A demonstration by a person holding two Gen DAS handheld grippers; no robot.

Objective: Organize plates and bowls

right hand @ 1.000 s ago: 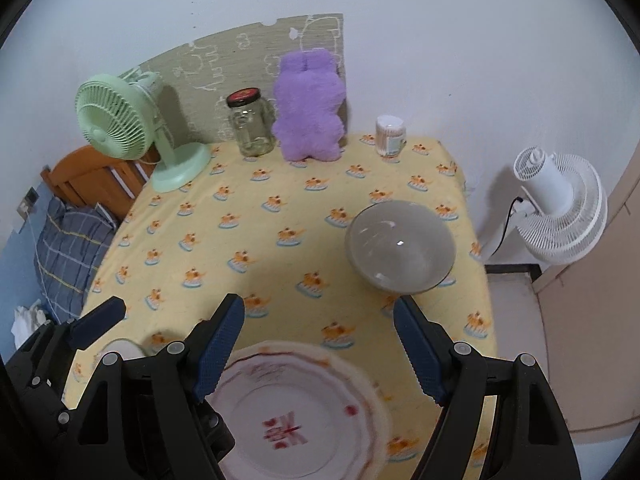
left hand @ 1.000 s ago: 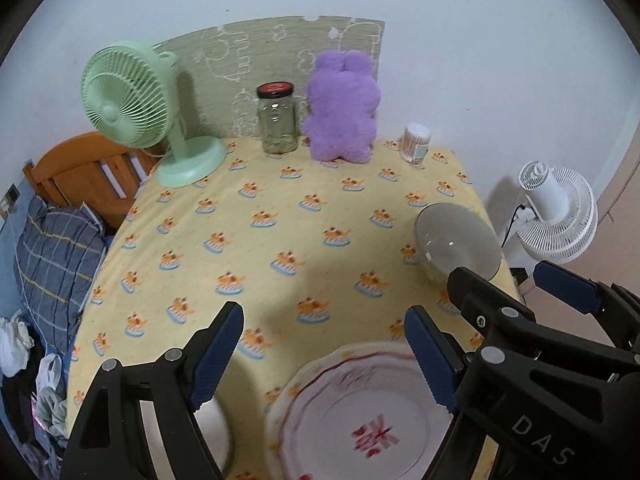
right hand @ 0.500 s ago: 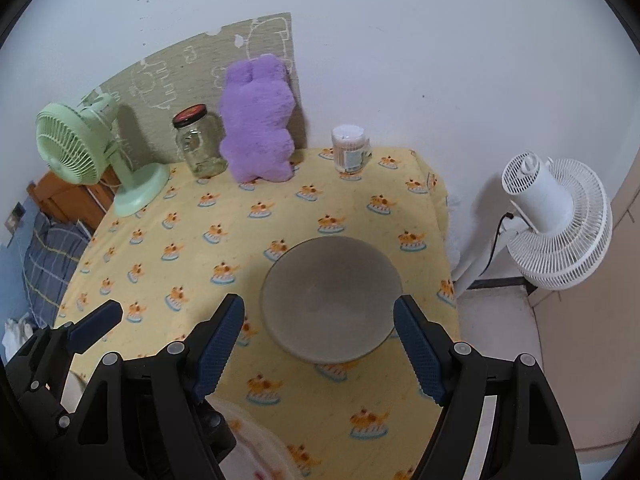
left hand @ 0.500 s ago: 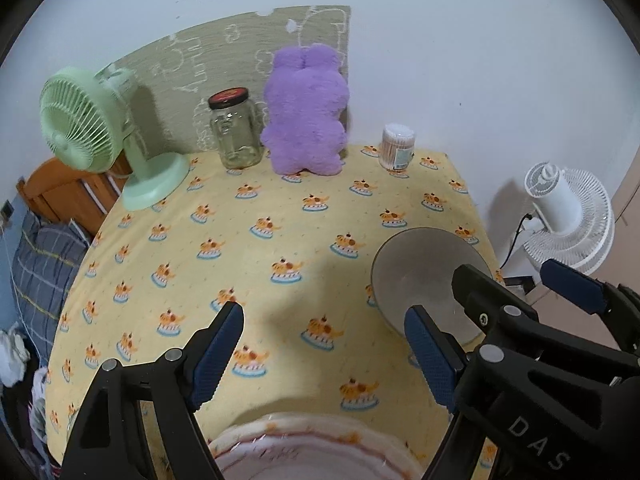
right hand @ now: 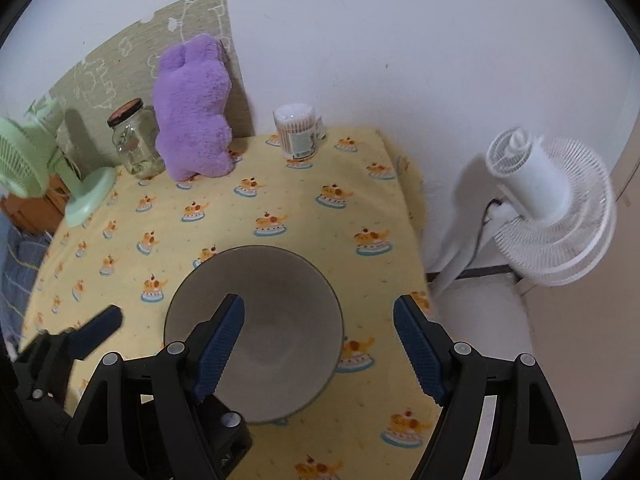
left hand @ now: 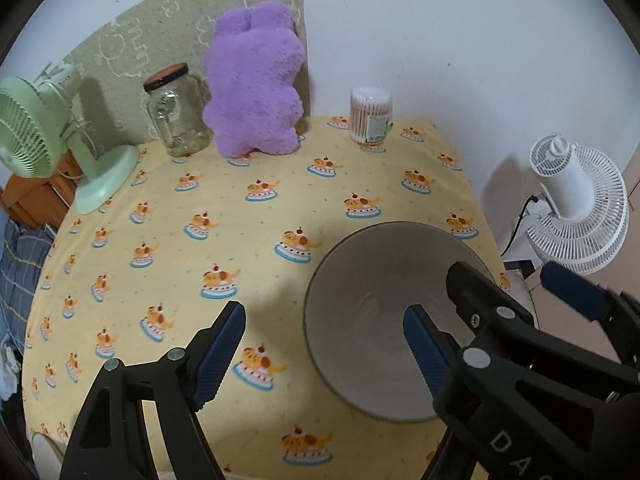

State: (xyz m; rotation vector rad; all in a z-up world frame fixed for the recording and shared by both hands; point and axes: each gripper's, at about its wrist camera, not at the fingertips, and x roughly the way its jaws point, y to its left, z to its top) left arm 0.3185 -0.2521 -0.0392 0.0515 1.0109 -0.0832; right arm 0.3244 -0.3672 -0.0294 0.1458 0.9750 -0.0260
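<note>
A grey bowl (left hand: 376, 304) stands upright on the yellow patterned tablecloth (left hand: 240, 240) near the table's right edge; it also shows in the right wrist view (right hand: 280, 320). My right gripper (right hand: 320, 344) is open and empty, its left finger over the bowl's inside and its right finger outside the bowl's right rim. My left gripper (left hand: 324, 352) is open and empty, hovering over the bowl's left rim. The right gripper's body (left hand: 532, 352) crosses the left wrist view. A sliver of a white dish (left hand: 44, 450) shows at the bottom left. The plate is out of view.
At the table's back stand a green fan (left hand: 44, 140), a glass jar (left hand: 176, 112), a purple plush (left hand: 252, 80) and a cotton-swab tub (left hand: 370, 114). A white floor fan (right hand: 548, 208) stands off the table's right edge. A wooden chair (left hand: 32, 200) is at the left.
Both grippers have moved forward and to the right, toward the grey bowl. The red-patterned plate has dropped out of view below. The bowl now sits between the right gripper's fingers.
</note>
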